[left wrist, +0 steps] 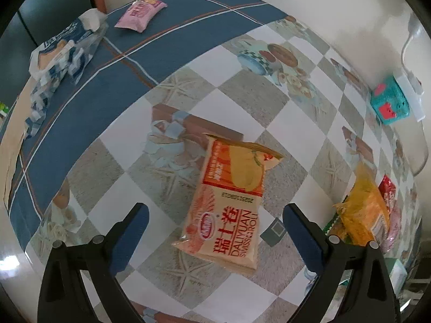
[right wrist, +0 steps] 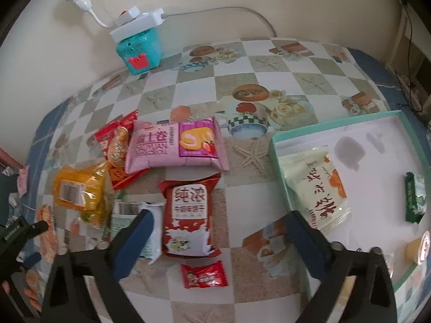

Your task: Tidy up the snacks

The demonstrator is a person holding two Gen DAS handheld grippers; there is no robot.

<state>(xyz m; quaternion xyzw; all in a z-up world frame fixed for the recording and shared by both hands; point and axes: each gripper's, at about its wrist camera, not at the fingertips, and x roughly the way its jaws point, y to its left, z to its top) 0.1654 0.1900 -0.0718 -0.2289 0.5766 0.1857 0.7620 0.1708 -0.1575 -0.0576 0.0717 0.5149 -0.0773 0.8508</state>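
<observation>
In the left wrist view my left gripper [left wrist: 215,212] is open and empty, with an orange Swiss roll packet [left wrist: 229,202] lying flat on the table between its fingers. A pink packet [left wrist: 140,13] lies far off on the blue cloth. In the right wrist view my right gripper [right wrist: 218,220] is open and empty above a dark red biscuit packet [right wrist: 188,215]. A small red candy [right wrist: 204,274] lies just below it. A pink Swiss roll packet [right wrist: 175,142] and a yellow packet [right wrist: 80,191] lie beyond. A mint-rimmed white tray [right wrist: 280,161] at right holds a pale green packet [right wrist: 317,185].
A teal box [right wrist: 140,48] with a white power strip on top stands by the wall. A blue-and-white bag [left wrist: 62,51] lies at the far left of the blue cloth. A dark green packet [right wrist: 414,196] is in the tray. The other gripper [right wrist: 18,231] shows at left.
</observation>
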